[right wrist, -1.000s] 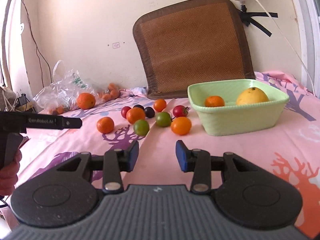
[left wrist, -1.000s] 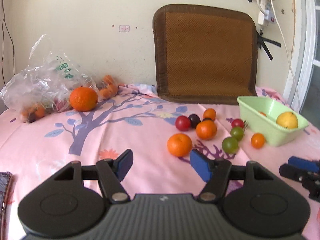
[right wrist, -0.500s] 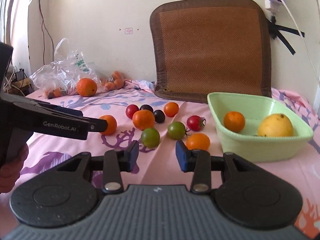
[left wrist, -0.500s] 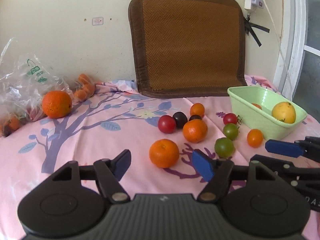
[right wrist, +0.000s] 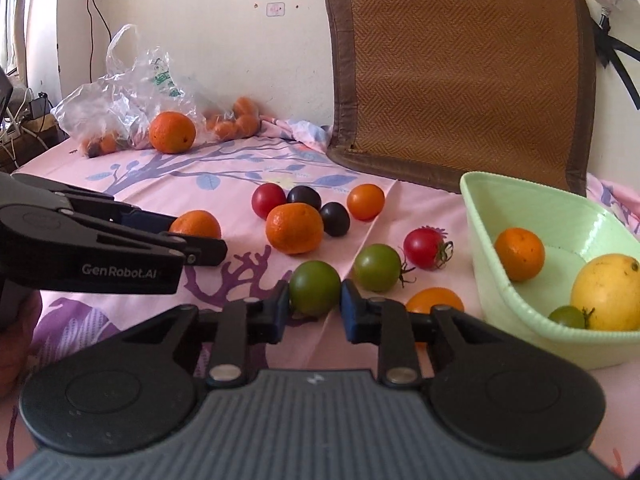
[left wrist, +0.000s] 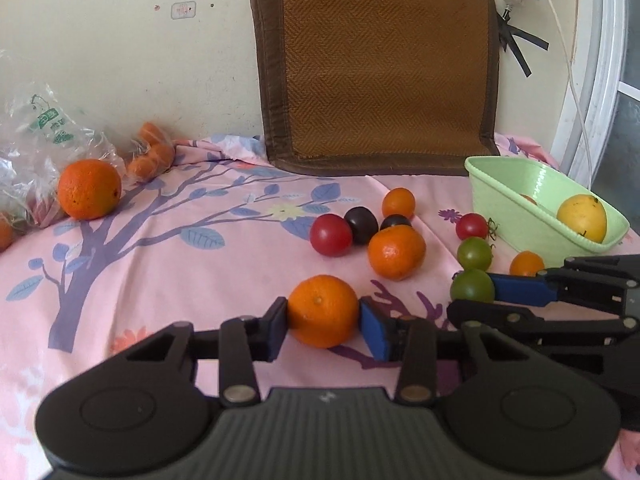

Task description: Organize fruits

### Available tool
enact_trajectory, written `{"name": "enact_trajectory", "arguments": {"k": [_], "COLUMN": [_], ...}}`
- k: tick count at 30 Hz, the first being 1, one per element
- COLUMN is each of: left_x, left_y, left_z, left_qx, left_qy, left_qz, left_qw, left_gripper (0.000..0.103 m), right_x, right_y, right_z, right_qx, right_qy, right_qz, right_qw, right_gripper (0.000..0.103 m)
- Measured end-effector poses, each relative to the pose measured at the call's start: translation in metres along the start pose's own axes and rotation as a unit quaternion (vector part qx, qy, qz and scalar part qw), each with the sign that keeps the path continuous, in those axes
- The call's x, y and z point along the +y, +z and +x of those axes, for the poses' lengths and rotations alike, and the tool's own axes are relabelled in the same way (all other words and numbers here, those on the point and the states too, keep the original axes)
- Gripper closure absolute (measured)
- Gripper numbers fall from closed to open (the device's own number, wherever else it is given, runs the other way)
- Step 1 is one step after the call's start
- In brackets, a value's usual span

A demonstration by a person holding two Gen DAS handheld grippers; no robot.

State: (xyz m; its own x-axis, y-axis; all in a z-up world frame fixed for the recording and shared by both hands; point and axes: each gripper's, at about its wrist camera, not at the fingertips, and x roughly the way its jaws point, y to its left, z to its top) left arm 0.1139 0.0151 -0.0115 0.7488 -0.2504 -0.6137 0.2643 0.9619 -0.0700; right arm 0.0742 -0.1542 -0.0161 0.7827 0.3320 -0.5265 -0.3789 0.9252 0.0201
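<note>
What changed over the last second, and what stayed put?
Both grippers advanced. The left gripper now straddles the nearest orange; the right gripper straddles a green tomato. Both fruits still rest on the cloth. The green basket and other fruit are unmoved.

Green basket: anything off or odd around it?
The green basket sits level and intact, holding a mandarin, a yellow citrus and a small green tomato. Nothing spilled or damaged. One oddity: a large orange lies far off by the plastic bag, away from the cluster.
</note>
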Motion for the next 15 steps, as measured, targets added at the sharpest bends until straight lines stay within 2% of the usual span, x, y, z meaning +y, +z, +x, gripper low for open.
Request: {"name": "enact_trajectory", "arguments": {"k": [4, 10, 15], "left_x": [-0.017, -0.067, -0.112], "left_y": [-0.011, -0.03, -0.04], "left_z": [-0.019, -0.046, -0.05], "left_qx": [0.003, -0.005, -0.001], "left_qy": [-0.044, -0.1, -0.141], "left_qz": [-0.011, 0.022, 0.064], "left_qw": [0.999, 0.9947, 0.9879], "left_gripper": [0.065, 0.065, 0.065], "right_x": [-0.007, -0.026, -0.042], "right_y": [-0.019, -0.052, -0.068], "right_z": [-0.036, -0.084, -0.105], "right_qx": [-0.023, -0.039, -0.035], "right_qy": [-0.01, -0.06, -0.084], "right_qz": [0.018, 0.042, 0.059], "right_qw": [1.0, 0.997, 0.994], "right_gripper": [0.073, 0.073, 0.073]}}
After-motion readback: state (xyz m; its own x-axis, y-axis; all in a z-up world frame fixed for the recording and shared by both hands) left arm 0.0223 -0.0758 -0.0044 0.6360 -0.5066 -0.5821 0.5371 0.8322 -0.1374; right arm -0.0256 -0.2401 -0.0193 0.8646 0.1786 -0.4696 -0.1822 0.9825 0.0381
